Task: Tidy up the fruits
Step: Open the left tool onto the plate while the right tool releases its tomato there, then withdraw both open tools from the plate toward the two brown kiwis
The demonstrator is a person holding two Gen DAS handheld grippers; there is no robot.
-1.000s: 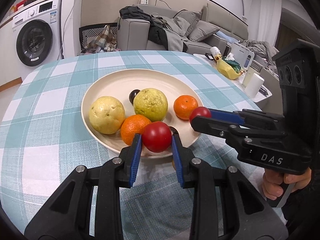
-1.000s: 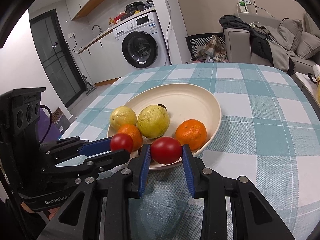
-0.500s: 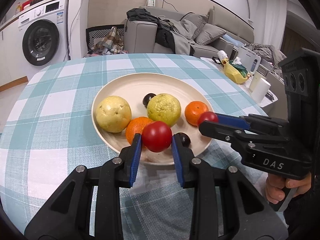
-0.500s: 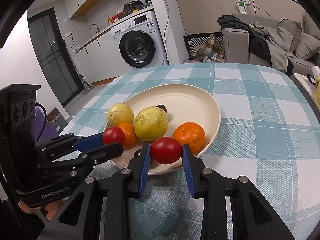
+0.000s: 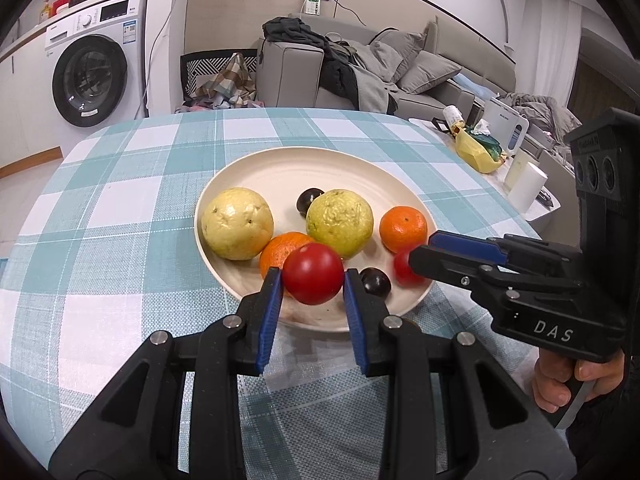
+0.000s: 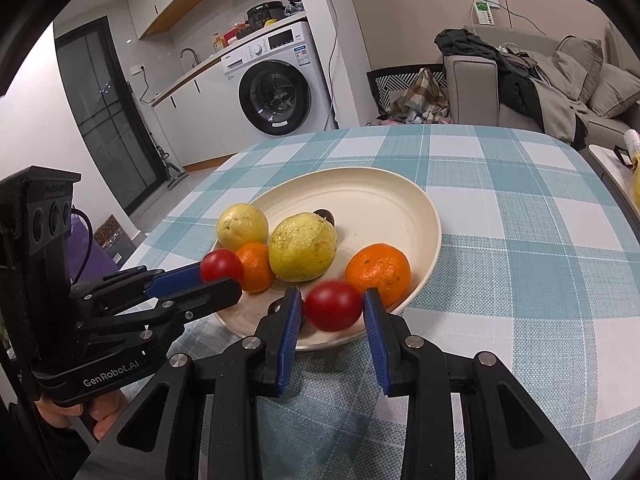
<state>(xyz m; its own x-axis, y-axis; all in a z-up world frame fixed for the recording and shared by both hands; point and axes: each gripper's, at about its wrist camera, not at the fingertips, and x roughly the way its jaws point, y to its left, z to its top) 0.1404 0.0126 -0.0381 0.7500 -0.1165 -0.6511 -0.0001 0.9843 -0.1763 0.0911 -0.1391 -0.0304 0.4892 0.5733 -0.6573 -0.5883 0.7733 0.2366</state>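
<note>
A second ago both claws pinched their red tomatoes tight; now the right gripper (image 6: 331, 312) is easing its jaws apart, with a sliver of gap on either side of its tomato (image 6: 333, 305), which is blurred, still between the blue pads above the near rim of the cream plate (image 6: 404, 200). The left gripper (image 5: 313, 285) stays clamped narrow on the other tomato (image 5: 313, 273), held over the plate's front edge just in front of an orange (image 5: 282, 250). The plate has drawn a little nearer in the left view.
</note>
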